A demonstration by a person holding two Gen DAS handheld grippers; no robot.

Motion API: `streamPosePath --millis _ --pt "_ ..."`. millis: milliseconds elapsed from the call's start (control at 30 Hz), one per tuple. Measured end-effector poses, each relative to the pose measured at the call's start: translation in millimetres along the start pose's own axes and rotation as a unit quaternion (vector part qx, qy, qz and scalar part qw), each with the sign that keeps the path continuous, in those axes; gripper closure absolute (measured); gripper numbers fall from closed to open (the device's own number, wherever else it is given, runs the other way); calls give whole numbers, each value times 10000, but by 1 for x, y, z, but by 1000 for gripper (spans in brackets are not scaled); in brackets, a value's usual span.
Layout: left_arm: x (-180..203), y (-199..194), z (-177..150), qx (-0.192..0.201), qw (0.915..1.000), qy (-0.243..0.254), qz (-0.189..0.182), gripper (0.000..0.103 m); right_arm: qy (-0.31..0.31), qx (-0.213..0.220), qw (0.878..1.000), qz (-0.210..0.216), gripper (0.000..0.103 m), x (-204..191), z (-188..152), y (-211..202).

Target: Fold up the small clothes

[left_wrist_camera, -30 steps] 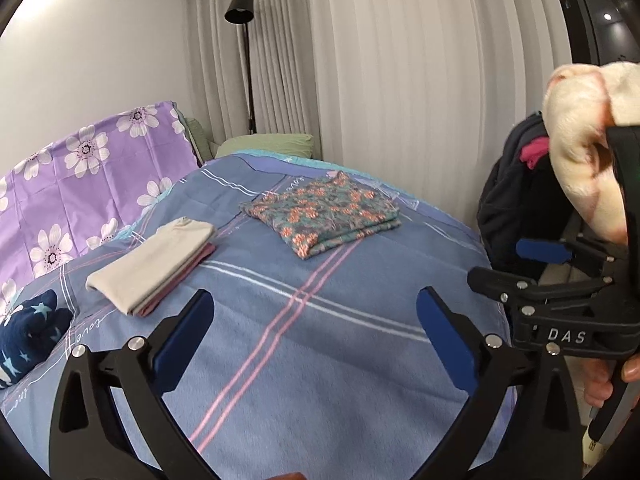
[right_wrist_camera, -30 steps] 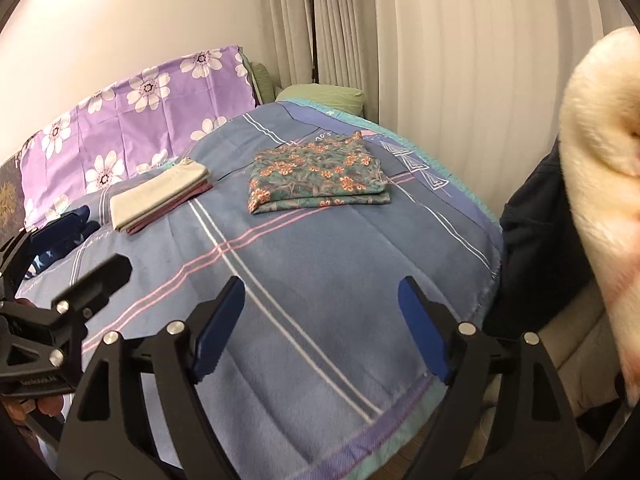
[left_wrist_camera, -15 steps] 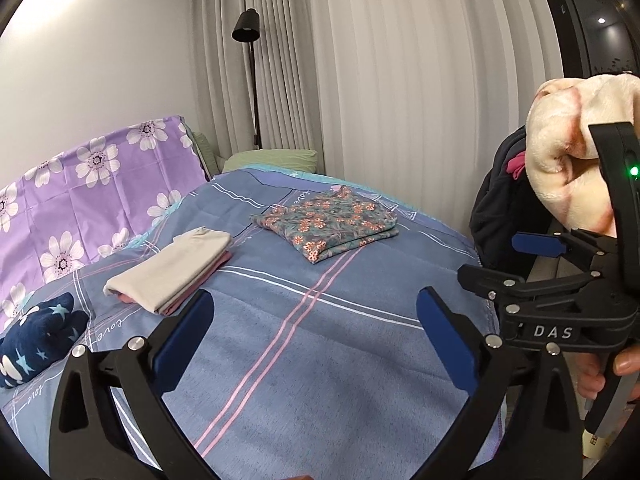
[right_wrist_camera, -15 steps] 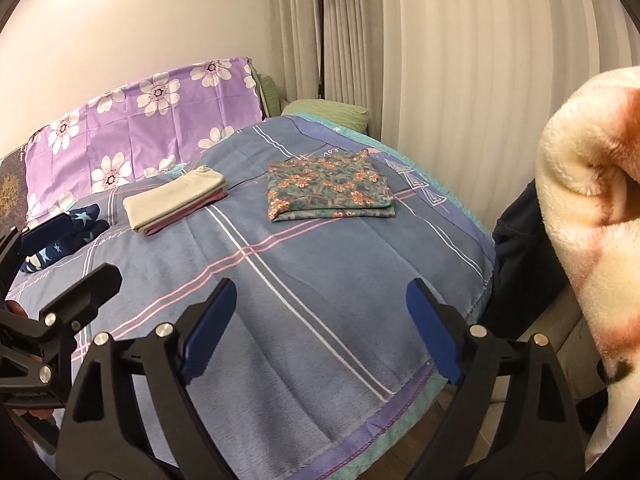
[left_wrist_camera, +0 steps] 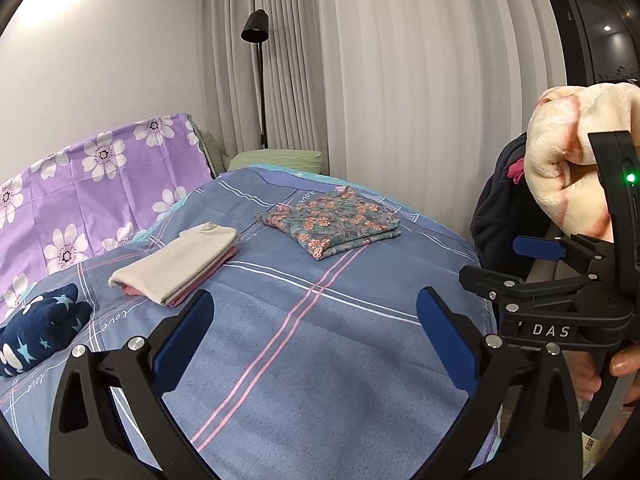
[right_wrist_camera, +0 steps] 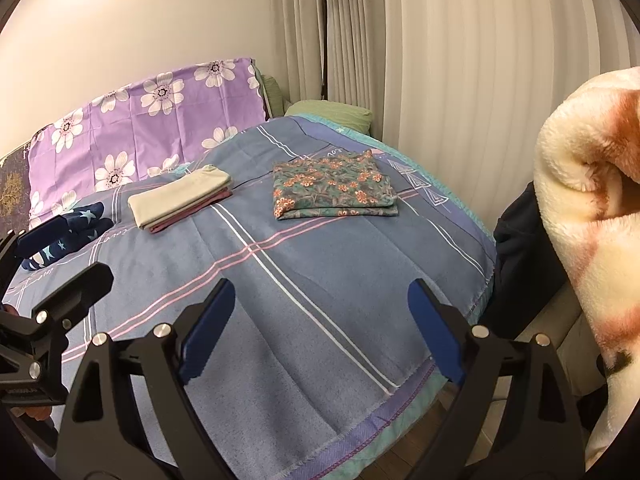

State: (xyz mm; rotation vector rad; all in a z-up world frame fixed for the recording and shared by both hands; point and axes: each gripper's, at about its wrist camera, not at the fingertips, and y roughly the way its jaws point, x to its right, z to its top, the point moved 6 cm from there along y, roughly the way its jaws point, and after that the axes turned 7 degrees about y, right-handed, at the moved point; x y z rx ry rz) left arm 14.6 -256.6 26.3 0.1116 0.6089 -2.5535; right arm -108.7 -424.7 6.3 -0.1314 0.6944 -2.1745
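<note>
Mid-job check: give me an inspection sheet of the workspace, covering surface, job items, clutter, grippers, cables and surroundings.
Surface: bed with blue striped cover, near half bare.
Job's things: folded floral garment toward the far right; beige-on-pink folded stack left of it, apart; navy star-print item bunched at the left edge.
Clutter: fluffy cream blanket and dark clothing pile off the bed's right side.
Grippers: left gripper open, nothing between the fingers; right gripper open, nothing between the fingers. Both above the cover.
Cables: nothing seen.
Surroundings: purple floral sheet at the head, green pillow, black floor lamp, pale curtains.
</note>
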Motion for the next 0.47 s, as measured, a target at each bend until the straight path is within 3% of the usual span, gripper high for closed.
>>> streamPosePath --millis 467 --pt "1 -1 -4 -75 9998 127 107 2 -48 -40 10000 43 12 -4 -2 1"
